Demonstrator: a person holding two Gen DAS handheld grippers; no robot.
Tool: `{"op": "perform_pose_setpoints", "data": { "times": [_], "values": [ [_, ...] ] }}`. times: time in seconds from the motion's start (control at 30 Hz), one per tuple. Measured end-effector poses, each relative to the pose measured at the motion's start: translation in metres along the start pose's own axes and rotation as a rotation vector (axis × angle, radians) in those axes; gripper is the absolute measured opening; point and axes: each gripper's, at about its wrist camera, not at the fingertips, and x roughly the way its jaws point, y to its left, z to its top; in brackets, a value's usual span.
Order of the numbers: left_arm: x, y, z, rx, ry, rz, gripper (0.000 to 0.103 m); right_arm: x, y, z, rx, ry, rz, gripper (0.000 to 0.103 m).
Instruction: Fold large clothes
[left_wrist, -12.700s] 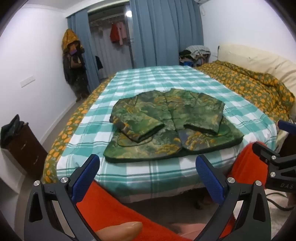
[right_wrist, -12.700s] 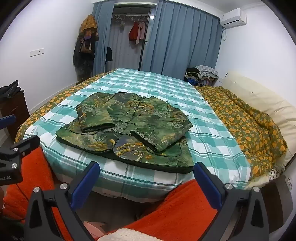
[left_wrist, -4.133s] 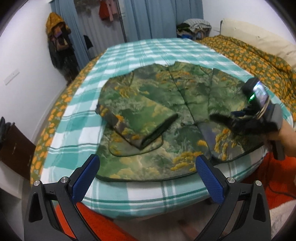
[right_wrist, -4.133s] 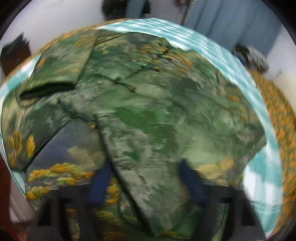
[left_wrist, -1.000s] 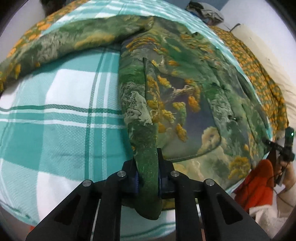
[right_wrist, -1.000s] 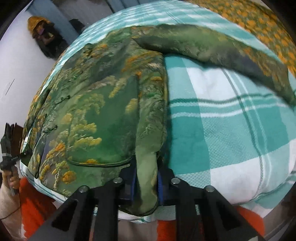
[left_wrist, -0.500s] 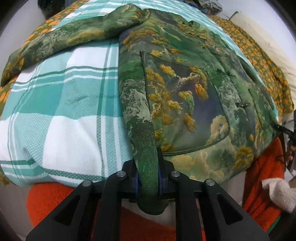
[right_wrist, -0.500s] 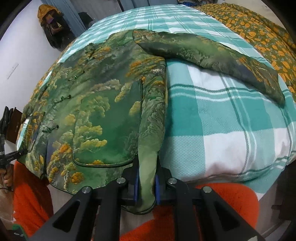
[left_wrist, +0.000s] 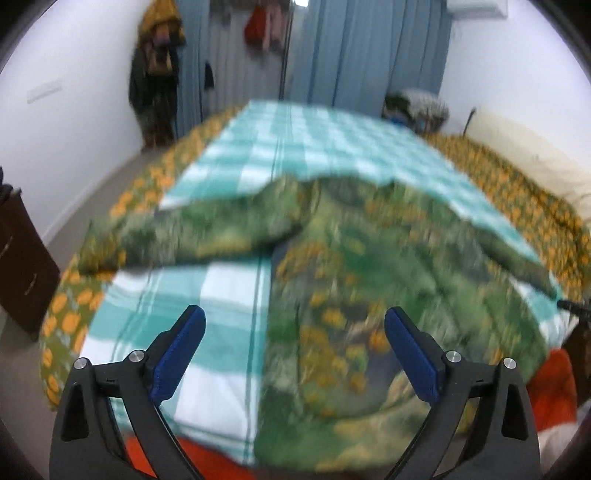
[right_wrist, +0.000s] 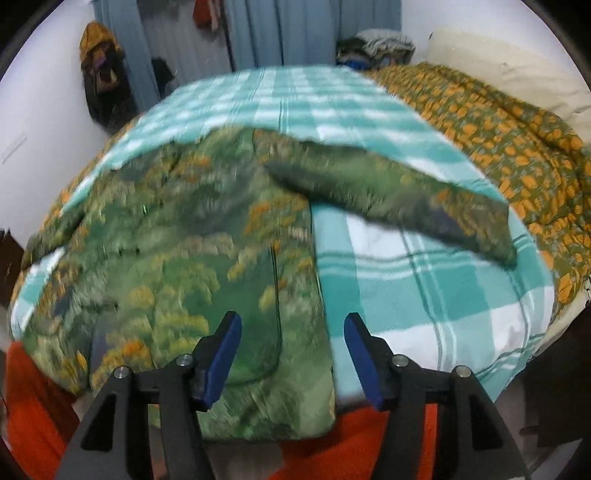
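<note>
A green jacket (left_wrist: 369, 280) with an orange landscape print lies spread on the bed, sleeves out to both sides, its hem hanging over the near edge. In the left wrist view my left gripper (left_wrist: 291, 350) hangs above the hem's left corner, its jaws opening wide, nothing between the blue pads (left_wrist: 177, 354). The same jacket (right_wrist: 177, 266) fills the left of the right wrist view, one sleeve (right_wrist: 388, 192) reaching right. My right gripper (right_wrist: 291, 354) is above the hem's right corner, jaws opening, pads clear of the cloth.
The bed carries a teal and white checked sheet (right_wrist: 424, 288) and an orange-patterned quilt (right_wrist: 498, 122) on the right. Blue curtains (left_wrist: 362, 51) and hanging clothes stand behind. A dark cabinet (left_wrist: 22, 258) is at the left. An orange garment (right_wrist: 33, 406) shows below the bed edge.
Both grippers let go of the jacket's hem corners and opened. Both rose and tipped up, so the whole bed and room now show. The hem lies draped over the bed edge.
</note>
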Motion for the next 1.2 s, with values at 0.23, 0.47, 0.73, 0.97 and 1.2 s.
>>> {"op": "perform_pose_setpoints", "data": {
  "times": [0.23, 0.47, 0.73, 0.97, 1.2],
  "values": [
    [-0.002, -0.029, 0.000, 0.075, -0.049, -0.011, 0.098, -0.038, 0.019, 0.007, 0.039, -0.122, 0.017, 0.060],
    [-0.009, -0.048, -0.011, 0.098, 0.003, -0.103, 0.098, -0.066, 0.020, 0.001, 0.084, -0.199, 0.039, 0.072],
    [-0.005, -0.067, 0.005, 0.052, -0.018, -0.078, 0.102, -0.064, 0.000, 0.012, 0.110, -0.216, -0.017, 0.072],
    [0.028, -0.083, 0.026, -0.066, 0.091, -0.167, 0.102, -0.046, -0.048, 0.022, 0.191, -0.179, -0.046, 0.072],
    [0.030, -0.079, 0.034, -0.203, 0.082, -0.175, 0.102, -0.035, -0.059, 0.033, 0.228, -0.184, 0.004, 0.072]
  ]
}}
